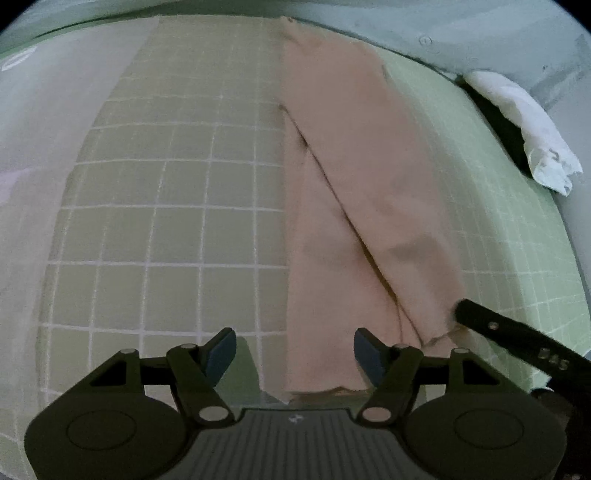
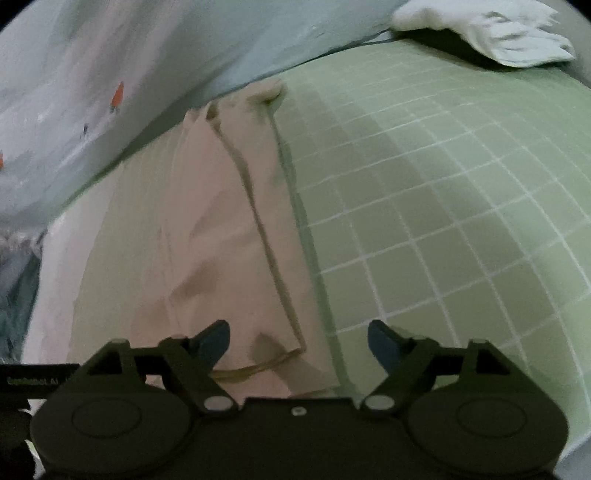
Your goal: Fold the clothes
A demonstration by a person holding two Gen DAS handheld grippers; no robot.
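Note:
A pale pink garment (image 1: 343,192) lies folded lengthwise in a long strip on a green grid mat (image 1: 166,221). My left gripper (image 1: 294,352) is open and empty, its jaws either side of the strip's near end. The right gripper's black finger (image 1: 491,326) shows at the strip's near right corner. In the right wrist view the garment (image 2: 221,229) runs away from me with its hem near the jaws. My right gripper (image 2: 298,341) is open and empty over the garment's near right edge.
A crumpled white cloth (image 1: 532,125) lies at the mat's far right edge, also in the right wrist view (image 2: 491,33). A pale wall or sheet (image 2: 110,74) with small orange marks lies beyond the mat (image 2: 443,184).

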